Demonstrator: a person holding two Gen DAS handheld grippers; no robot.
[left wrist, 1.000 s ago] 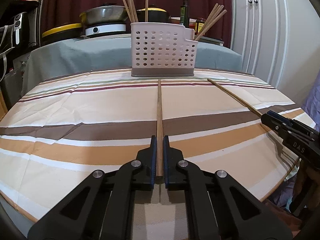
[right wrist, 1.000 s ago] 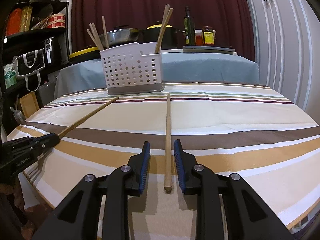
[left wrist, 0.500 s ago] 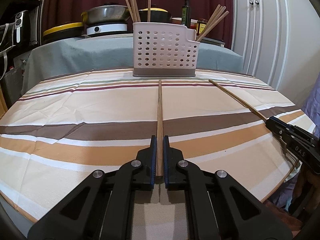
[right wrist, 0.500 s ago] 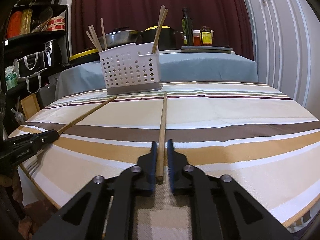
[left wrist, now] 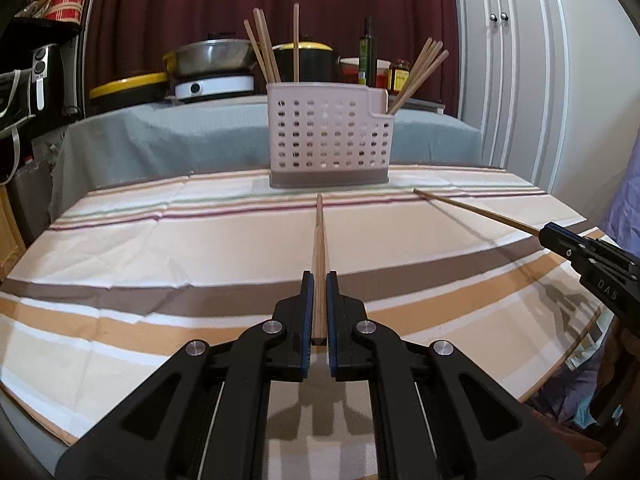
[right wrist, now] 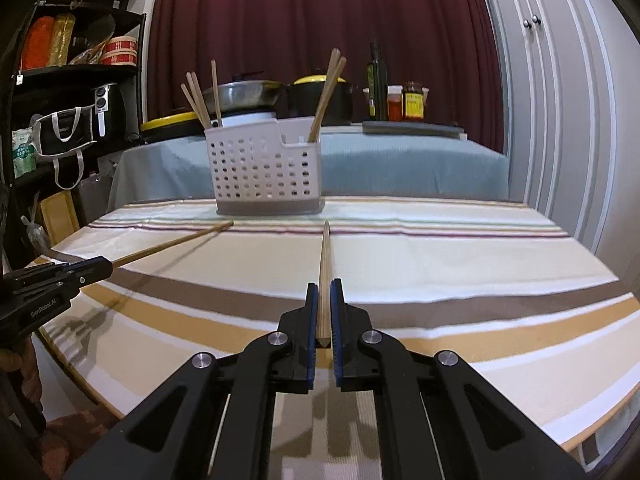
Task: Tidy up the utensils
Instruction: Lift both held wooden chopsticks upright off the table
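Nearest, at six o'clock in each wrist view, the left gripper (left wrist: 319,280) pinches the butt of one wooden chopstick (left wrist: 319,248), and the right gripper (right wrist: 324,286) likewise clamps its own chopstick (right wrist: 325,256). Both sticks point toward twelve o'clock and appear lifted off the striped tablecloth (left wrist: 160,240). Beyond them stands the perforated utensil caddy (left wrist: 328,136), already holding chopsticks. The pickup looks done; next, I judge, comes carrying each stick over the caddy, tipping it upright and dropping it in.
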